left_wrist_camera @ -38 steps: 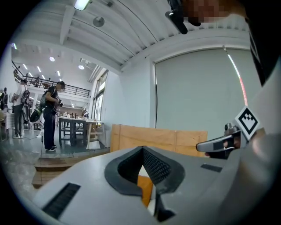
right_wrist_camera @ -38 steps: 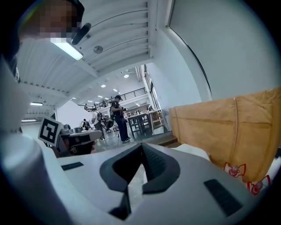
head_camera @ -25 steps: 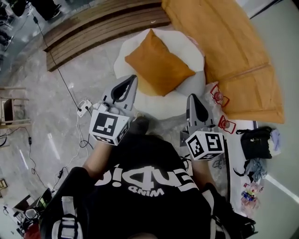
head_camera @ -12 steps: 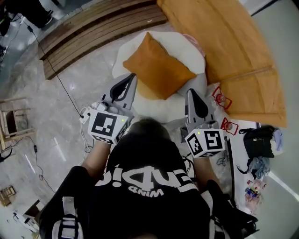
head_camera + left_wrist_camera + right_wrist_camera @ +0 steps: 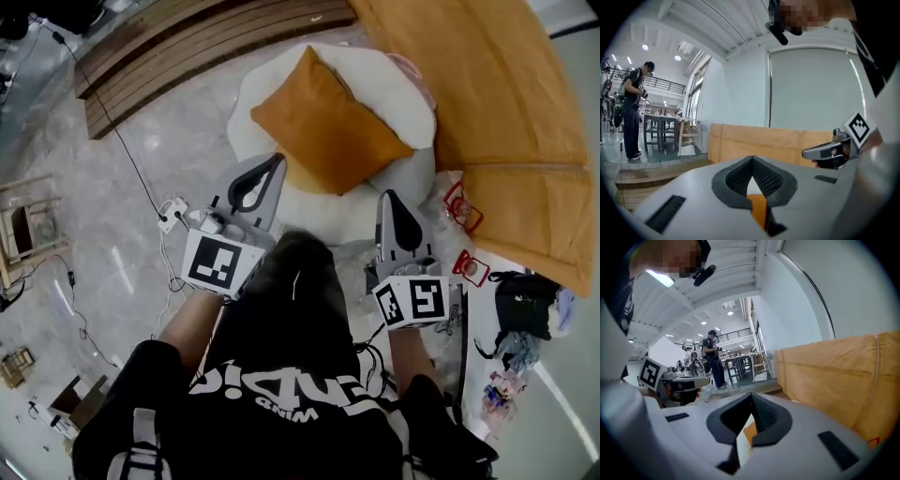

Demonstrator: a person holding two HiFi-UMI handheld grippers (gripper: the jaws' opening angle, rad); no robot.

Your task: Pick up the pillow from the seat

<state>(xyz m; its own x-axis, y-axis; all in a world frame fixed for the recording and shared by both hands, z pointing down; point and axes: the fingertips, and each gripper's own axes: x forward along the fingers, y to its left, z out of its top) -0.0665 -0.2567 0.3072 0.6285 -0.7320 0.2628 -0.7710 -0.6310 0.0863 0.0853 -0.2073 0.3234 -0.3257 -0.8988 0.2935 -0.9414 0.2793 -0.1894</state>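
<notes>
- Hovering near the seat: left tool and right tool — jaws of both closed, nothing between them.
- Orange pillow lies on the seat, untouched.

Wooden slats, black bag

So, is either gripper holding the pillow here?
No, the orange pillow lies on the white seat while the left gripper and right gripper are shut and empty.

Orange pillow, white seat. Left gripper and right gripper are grey, with black-and-white square markers. Floor is pale grey, marbled. Black shirt, white lettering.
</notes>
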